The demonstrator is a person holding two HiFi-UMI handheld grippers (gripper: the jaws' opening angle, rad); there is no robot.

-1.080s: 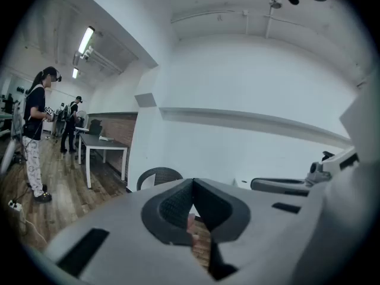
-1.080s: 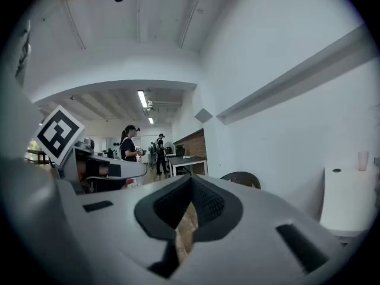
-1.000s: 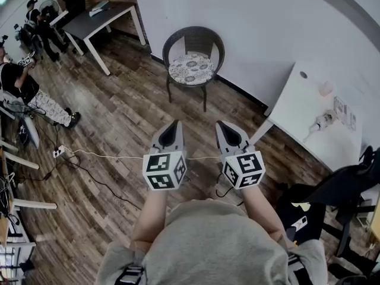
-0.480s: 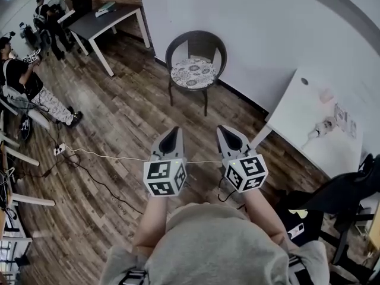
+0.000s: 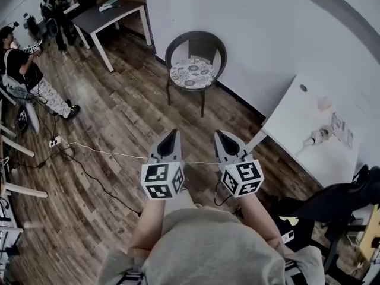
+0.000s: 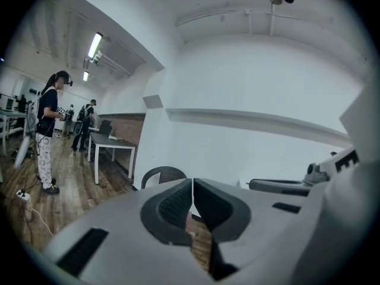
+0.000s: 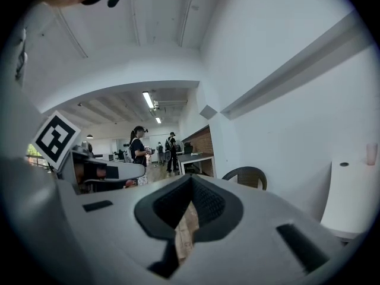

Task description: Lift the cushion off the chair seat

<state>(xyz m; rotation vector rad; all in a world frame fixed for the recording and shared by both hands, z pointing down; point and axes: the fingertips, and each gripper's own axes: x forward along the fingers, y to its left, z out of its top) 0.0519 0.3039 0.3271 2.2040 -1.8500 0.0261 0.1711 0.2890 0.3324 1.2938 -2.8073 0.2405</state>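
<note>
A dark wicker chair [image 5: 196, 43] stands against the white wall, and a round patterned cushion [image 5: 191, 73] lies flat on its seat. My left gripper [image 5: 171, 135] and right gripper [image 5: 222, 136] are held side by side over the wood floor, well short of the chair and pointing toward it. Both are shut with nothing between the jaws. The chair back [image 6: 161, 174] peeks over the left gripper [image 6: 192, 183] in the left gripper view. In the right gripper view the chair [image 7: 244, 176] stands to the right of the right gripper [image 7: 191, 178].
A white table [image 5: 309, 123] stands at the right and a black office chair [image 5: 332, 200] at the lower right. A dark table [image 5: 110, 13] is at the back left, with people [image 5: 24, 70] near it. A white cable [image 5: 101, 154] crosses the floor.
Both grippers have shifted a little together, still shut and still side by side. The chair and cushion have not moved; the people at the left have shifted in the picture.
</note>
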